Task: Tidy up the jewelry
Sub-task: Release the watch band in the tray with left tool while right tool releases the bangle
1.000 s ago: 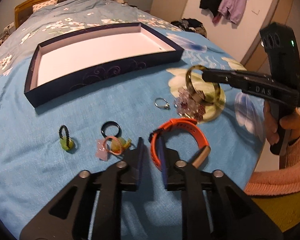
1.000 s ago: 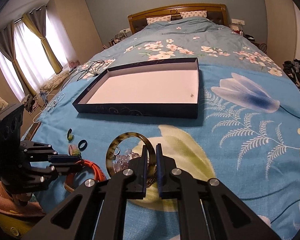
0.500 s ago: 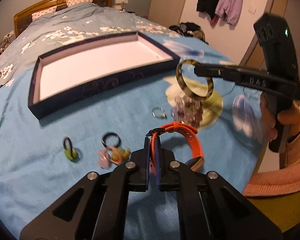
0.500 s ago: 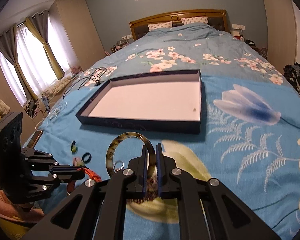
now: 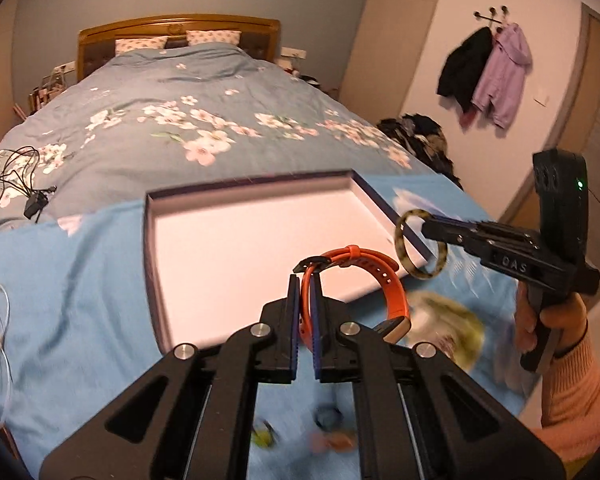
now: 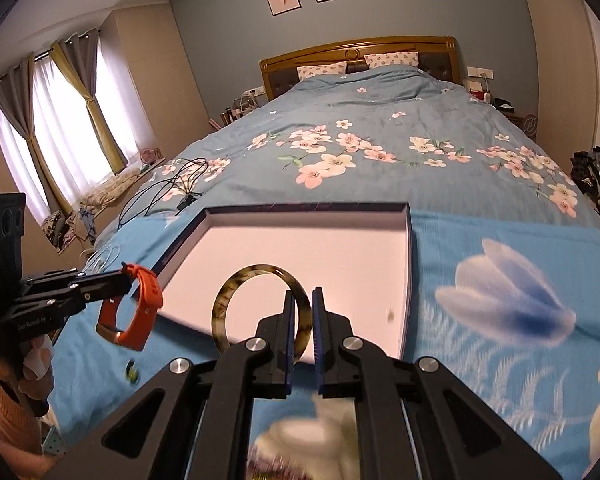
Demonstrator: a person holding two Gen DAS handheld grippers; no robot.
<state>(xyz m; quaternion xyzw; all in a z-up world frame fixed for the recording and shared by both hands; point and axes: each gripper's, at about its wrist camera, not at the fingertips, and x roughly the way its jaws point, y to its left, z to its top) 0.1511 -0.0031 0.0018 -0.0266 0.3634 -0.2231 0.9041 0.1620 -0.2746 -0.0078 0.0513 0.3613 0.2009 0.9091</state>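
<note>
My left gripper [image 5: 304, 280] is shut on an orange watch strap [image 5: 364, 264] and holds it in the air over the near edge of the dark blue tray [image 5: 149, 240] with a white floor. My right gripper [image 6: 303, 294] is shut on a tortoiseshell bangle [image 6: 236, 292] and holds it above the tray's near edge [image 6: 409, 264]. In the left wrist view the right gripper [image 5: 430, 228] and its bangle [image 5: 404, 256] hang by the tray's right corner. In the right wrist view the left gripper [image 6: 126, 280] and the strap [image 6: 148, 304] are at the left.
The tray lies on a light blue floral cloth [image 6: 500, 280] over a bed. Small blurred jewelry pieces [image 5: 332, 436] lie on the cloth under my left gripper. Black cables [image 5: 16, 184] lie on the bed at the left. Clothes [image 5: 484, 72] hang on the right wall.
Both grippers have risen and moved forward toward the tray. The left one closed on the orange strap and lifted it off the cloth. The right one still carries the bangle.
</note>
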